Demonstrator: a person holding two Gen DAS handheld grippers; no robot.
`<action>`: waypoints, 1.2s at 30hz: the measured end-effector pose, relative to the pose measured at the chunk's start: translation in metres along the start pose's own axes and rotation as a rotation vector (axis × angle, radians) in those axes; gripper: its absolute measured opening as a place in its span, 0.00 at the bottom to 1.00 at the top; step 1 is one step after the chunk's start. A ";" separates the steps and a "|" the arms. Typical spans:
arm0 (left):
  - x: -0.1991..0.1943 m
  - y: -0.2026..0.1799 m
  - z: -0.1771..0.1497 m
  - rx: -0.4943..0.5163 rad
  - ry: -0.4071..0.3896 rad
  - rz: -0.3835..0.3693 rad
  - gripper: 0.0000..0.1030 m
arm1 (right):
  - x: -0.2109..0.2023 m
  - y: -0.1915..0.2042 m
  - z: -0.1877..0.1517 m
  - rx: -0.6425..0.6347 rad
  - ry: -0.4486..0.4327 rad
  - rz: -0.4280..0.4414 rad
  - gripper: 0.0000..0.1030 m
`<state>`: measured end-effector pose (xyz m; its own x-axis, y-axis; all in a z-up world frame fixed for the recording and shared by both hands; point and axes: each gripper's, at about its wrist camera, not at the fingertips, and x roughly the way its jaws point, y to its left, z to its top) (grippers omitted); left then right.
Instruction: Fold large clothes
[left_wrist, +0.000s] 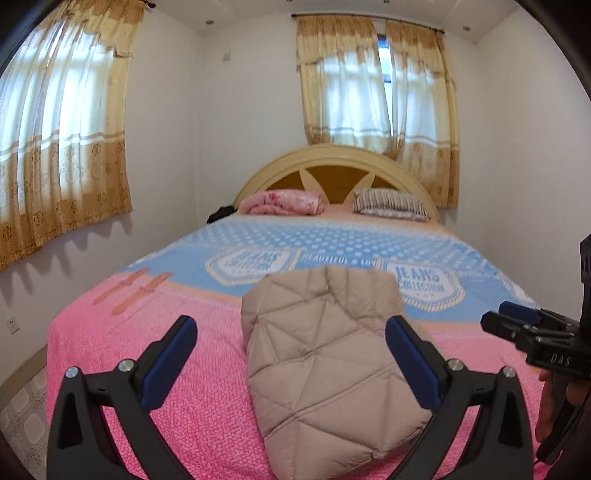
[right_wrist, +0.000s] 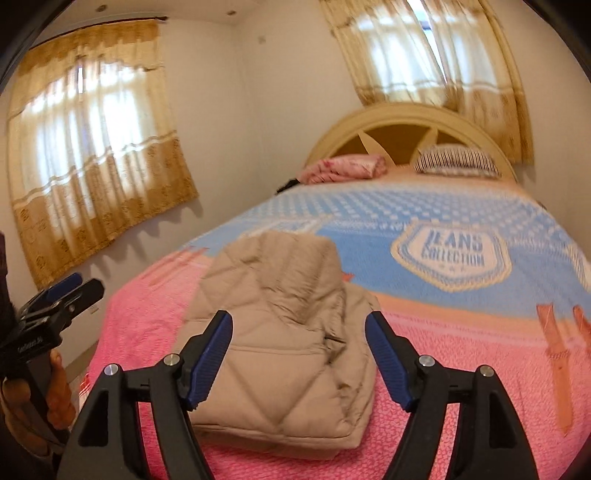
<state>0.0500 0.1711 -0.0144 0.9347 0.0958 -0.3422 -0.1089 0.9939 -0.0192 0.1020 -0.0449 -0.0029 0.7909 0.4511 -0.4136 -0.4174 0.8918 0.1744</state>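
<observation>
Lying folded into a compact bundle, one beige quilted jacket (left_wrist: 325, 354) rests on the pink part of the bedspread (left_wrist: 155, 332), close to the foot edge of the bed and roughly midway between its side edges. Diamond stitching faces up; a looser flap of the same cloth trails out at the bundle's right side in the right wrist view.

Left gripper (left_wrist: 291, 347): jaws spread wide, blue pads facing each other, nothing between them pressed or pinched. The jacket lies beyond and below the fingertips, framed in the gap, apart from both pads.

Right gripper (right_wrist: 299, 354): jaws parted, less widely than the left, nothing held. The jacket sits ahead of and under its fingers, the left finger overlapping the bundle's near corner in the picture; contact cannot be told. A hand (right_wrist: 37, 402) grips the left tool's handle at the left edge of the right wrist view.

Bedspread, farther part: blue (right_wrist: 369, 221) with white dots and "JEANS COLLECTION" badges (right_wrist: 452, 253), an orange band dividing it from the pink.

At the head edge: one rolled pink blanket (left_wrist: 282, 201) toward the left corner, one striped pillow (left_wrist: 389, 205) toward the right, both against a cream arched headboard (left_wrist: 332, 166).

Gold curtains (left_wrist: 376, 81) cover two windows.
</observation>
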 end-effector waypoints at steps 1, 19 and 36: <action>-0.003 0.000 0.002 0.000 -0.009 -0.003 1.00 | -0.003 0.003 0.001 -0.005 -0.007 0.001 0.73; -0.015 -0.001 0.003 -0.001 -0.063 -0.007 1.00 | -0.028 0.029 0.005 -0.056 -0.055 0.038 0.74; -0.014 -0.001 0.003 0.008 -0.053 -0.005 1.00 | -0.029 0.029 0.001 -0.056 -0.052 0.054 0.74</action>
<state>0.0386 0.1694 -0.0066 0.9519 0.0929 -0.2918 -0.1012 0.9948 -0.0134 0.0675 -0.0324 0.0150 0.7882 0.5009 -0.3577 -0.4833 0.8635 0.1442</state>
